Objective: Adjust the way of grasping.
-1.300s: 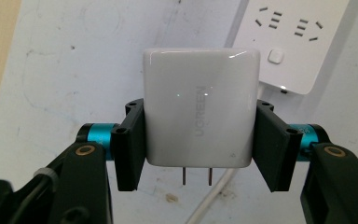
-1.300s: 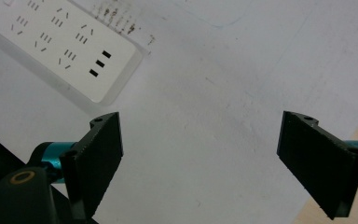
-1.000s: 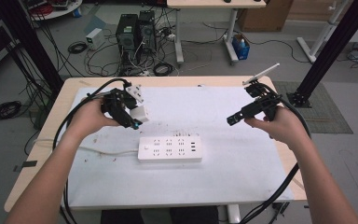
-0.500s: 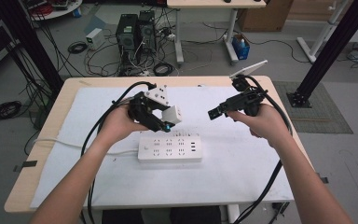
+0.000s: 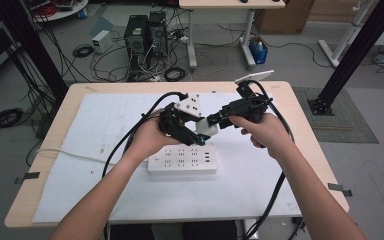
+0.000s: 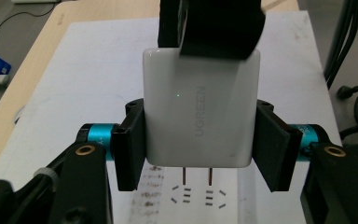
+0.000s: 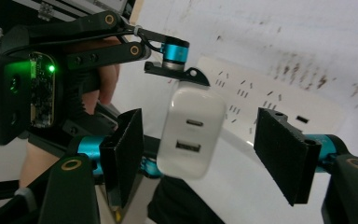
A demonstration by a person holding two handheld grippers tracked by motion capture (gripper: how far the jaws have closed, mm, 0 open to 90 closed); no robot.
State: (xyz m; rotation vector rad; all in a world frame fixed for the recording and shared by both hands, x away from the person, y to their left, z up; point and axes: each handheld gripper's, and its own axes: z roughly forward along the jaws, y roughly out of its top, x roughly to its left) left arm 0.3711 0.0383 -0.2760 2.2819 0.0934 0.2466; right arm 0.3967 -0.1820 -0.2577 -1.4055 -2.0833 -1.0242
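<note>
Above the power strip (image 5: 182, 163) on the table (image 5: 290, 100), the left gripper (image 6: 200, 154) clamps a white charger (image 6: 198, 109), prongs down toward the sockets; the right gripper (image 7: 200, 154), jaws spread, straddles its port end.

A wooden table (image 5: 65, 117) carries a white mat (image 5: 110, 120) (smudged), with a power strip (image 5: 182, 162) on it.
</note>
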